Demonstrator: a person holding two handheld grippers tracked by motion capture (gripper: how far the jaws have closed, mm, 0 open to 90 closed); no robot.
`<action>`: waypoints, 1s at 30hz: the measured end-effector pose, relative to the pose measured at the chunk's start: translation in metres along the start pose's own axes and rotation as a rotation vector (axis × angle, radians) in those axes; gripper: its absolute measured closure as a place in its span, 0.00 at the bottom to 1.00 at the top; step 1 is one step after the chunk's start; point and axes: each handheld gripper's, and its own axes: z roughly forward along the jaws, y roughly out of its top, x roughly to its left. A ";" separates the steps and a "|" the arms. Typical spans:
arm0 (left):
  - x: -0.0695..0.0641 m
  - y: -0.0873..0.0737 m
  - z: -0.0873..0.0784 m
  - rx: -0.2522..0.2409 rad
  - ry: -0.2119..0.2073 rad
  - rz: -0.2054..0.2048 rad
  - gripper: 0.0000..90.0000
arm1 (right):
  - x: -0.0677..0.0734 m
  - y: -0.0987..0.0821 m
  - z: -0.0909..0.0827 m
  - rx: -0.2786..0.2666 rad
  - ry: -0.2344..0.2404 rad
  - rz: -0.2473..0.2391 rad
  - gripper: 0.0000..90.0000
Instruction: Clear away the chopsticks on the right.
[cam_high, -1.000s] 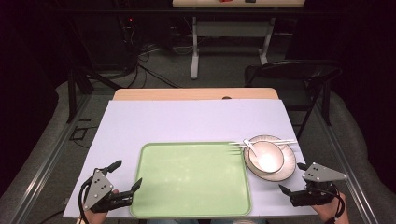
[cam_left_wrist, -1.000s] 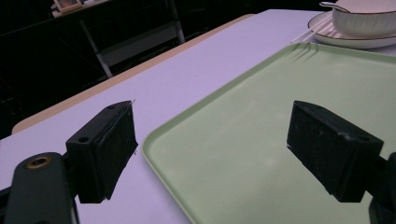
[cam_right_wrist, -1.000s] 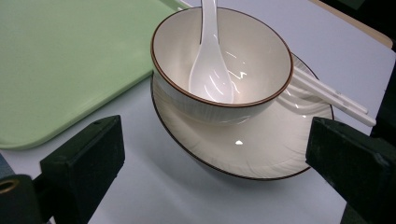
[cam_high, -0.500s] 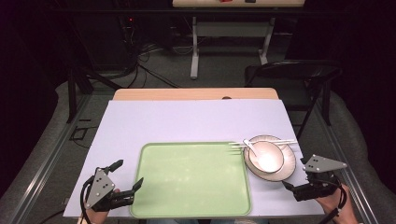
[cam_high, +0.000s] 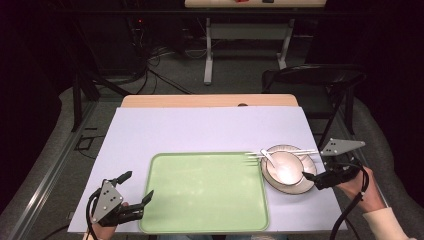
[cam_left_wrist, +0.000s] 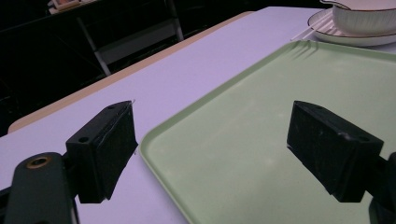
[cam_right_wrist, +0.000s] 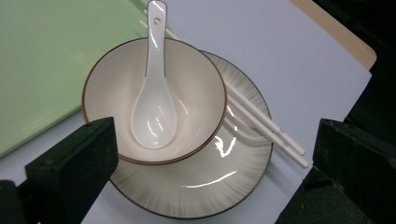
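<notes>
A pale lavender sheet covers most of the tabletop (cam_high: 200, 130), with a strip of bare wood showing along the far edge. The room behind is dark — grey floor, loose cables, a black chair (cam_high: 315, 80) off the far right corner, and the white legs of a second table (cam_high: 245, 37) farther back.

A light green tray (cam_high: 200, 192) lies flat on the near middle of the sheet, its surface bare. Just beside its right edge sits a cream plate (cam_high: 305, 185) with a dark rim, and on the plate stands a cream bowl (cam_high: 287, 167) holding a white ceramic spoon (cam_right_wrist: 152, 107) — scoop down in the bowl, handle leaning over the rim toward the tray. A pair of white chopsticks (cam_high: 285, 152) rests across the plate's far edge, tips reaching over the tray's far right corner.

The left tool (cam_high: 137, 192) hovers at the tray's near left corner, jaws spread wide and holding nothing; in the left gripper view one jaw hangs over the sheet, the other over the tray. The right tool (cam_high: 310, 179) sits at the plate's right side, jaws wide apart and empty, the bowl and plate between them in the right gripper view.
</notes>
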 end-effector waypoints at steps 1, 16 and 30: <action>0.000 0.000 0.000 0.000 0.001 0.001 0.17 | -0.003 0.004 0.001 0.004 -0.001 -0.003 0.00; 0.000 0.000 0.000 0.002 0.000 0.002 0.17 | -0.058 0.046 0.041 0.103 0.051 0.007 0.00; 0.001 0.000 0.000 -0.001 0.000 0.002 0.17 | -0.077 0.048 0.095 0.235 0.100 0.009 0.36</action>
